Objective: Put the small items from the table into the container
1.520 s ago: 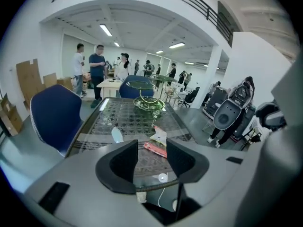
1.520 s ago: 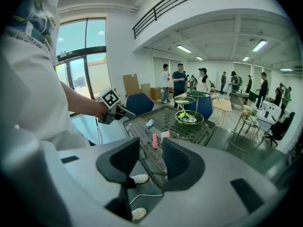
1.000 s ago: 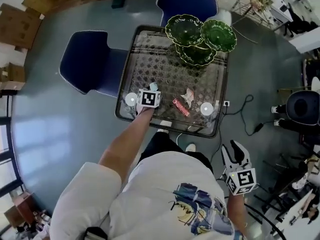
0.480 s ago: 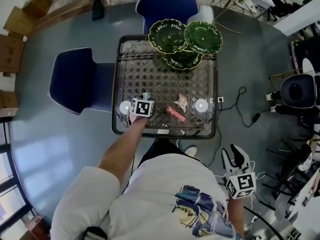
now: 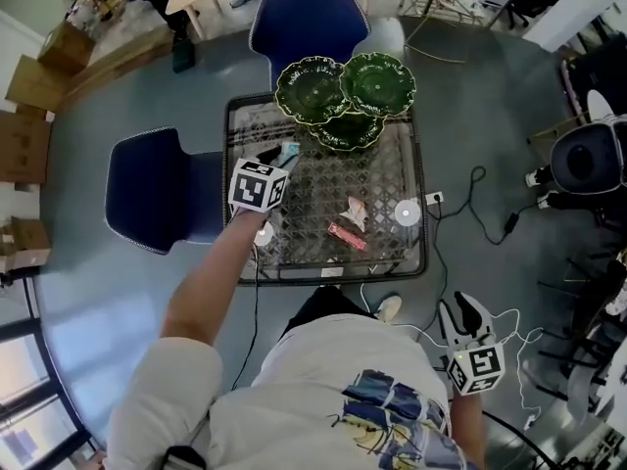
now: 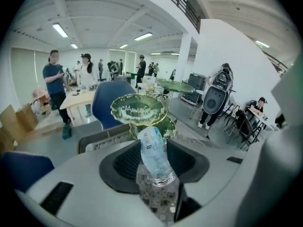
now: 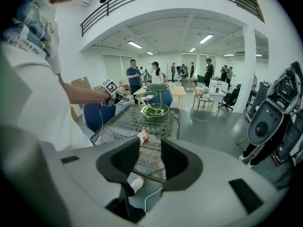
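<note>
The right hand-held gripper (image 5: 462, 311) is being held low off the bench (image 5: 384, 176), its jaws spread on nothing. A small clear bottle (image 6: 152, 152) is being pinched by the left hand-held gripper (image 5: 277, 160) above the bench's far left part, near the green tiered dish (image 5: 313, 88).

In the head view the left gripper (image 5: 269, 169) is covering most of the small clear plastic bottle (image 5: 287, 151), and its label (image 6: 147, 144) is looking too blurry to read.

Crumpled clear bottle (image 6: 152, 145) held aloft!
Pinched neck-end in the left gripper (image 6: 155, 167), base outward, it hangs near the green tiered dishes (image 5: 343, 91); red wrapper (image 5: 348, 236) and crumpled packet (image 5: 356, 211) lie flat, side by side.
</note>
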A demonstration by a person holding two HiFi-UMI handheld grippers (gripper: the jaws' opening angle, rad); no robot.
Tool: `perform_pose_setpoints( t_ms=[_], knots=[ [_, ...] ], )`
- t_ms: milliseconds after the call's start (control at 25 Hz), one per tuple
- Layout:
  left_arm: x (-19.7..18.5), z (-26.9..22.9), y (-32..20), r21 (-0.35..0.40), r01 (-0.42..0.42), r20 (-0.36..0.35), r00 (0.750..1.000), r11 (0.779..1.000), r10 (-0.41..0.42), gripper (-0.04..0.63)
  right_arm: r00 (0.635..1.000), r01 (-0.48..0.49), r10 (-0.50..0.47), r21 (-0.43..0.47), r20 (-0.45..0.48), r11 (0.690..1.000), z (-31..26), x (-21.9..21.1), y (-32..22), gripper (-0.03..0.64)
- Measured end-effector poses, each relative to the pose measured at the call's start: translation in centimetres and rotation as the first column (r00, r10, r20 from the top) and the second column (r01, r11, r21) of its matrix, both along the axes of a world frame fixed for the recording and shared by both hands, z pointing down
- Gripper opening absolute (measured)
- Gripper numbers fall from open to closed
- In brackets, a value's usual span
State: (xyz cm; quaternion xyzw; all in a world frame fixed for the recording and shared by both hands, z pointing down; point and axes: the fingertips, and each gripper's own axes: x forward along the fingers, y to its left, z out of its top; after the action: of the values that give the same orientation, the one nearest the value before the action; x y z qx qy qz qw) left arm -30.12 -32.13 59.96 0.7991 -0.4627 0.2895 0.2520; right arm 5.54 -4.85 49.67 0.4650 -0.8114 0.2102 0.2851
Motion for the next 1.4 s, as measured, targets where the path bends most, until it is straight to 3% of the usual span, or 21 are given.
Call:
perform_pose_setpoints(
  t_ms=[240,440,720,920,1200,1400],
  knots=[
    [2.1,-3.3,-9.6,0.051,-0.097,0.036,0.995,0.994,0.096,0.183,0.997,-0.07,0.07,-0.005,-0.018,0.998,-0.3,1.8,1.0,0.137],
    [3.3,-1.1,-15.6,0.008,-0.161,0.112,0.981,0.987,0.159,0.183,0.987,-0.157,0.157,-0.01,-0.04,0.988,-0.6,3.4,2.2,0.135],
    [3.5,1.4,-18.8,-0.063,-0.19,0.199,0.959,0.98,0.199,0.183,0.969,-0.24,0.239,-0.024,-0.059,0.97,-1.1,4.9,3.7,0.137],
    [3.8,2.5,-19.2,-0.07,-0.192,0.256,0.945,0.979,0.203,0.184,0.967,-0.251,0.249,-0.015,-0.06,0.968,-1.0,5.4,3.6,0.136],
    [4.1,-0.3,-18.9,0.028,-0.169,0.278,0.948,0.985,0.155,0.186,0.981,-0.179,0.179,0.012,-0.078,0.984,-1.5,5.3,2.7,0.136],
    [3.7,-5.2,-15.1,0.166,-0.126,0.215,0.973,0.978,0.088,0.186,0.991,-0.113,0.115,0.033,-0.062,0.993,-1.2,5.5,2.3,0.137]
  ],
)
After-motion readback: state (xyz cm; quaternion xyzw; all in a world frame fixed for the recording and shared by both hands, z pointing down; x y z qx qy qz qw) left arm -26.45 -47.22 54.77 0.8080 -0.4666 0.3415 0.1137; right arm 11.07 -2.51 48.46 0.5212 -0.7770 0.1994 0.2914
